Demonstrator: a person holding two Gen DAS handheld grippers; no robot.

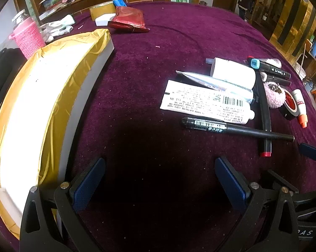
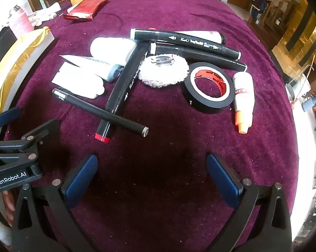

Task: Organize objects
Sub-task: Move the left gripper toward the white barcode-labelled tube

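Note:
A pile of small objects lies on the purple tablecloth (image 2: 168, 10): a thin black pen (image 2: 99, 110), a black marker with a red end (image 2: 124, 84), two more black markers (image 2: 185, 40), white tubes (image 2: 82, 82), a fluffy white puff (image 2: 164, 70), a black tape roll (image 2: 208, 87) and a white bottle with an orange cap (image 2: 243, 96). In the left wrist view the pen (image 1: 237, 128) and tubes (image 1: 206, 103) lie ahead to the right. A white box with gold lining (image 1: 42, 105) lies at the left. My left gripper (image 1: 160, 180) and right gripper (image 2: 151, 174) are both open and empty, above bare cloth short of the pile.
At the far left stand a pink basket (image 1: 28, 40), white gloves (image 1: 57, 27), a red foil bag (image 1: 128, 20) and a tape roll (image 1: 102, 10). The table edge curves round at the right. My left gripper's body shows in the right wrist view (image 2: 17, 163).

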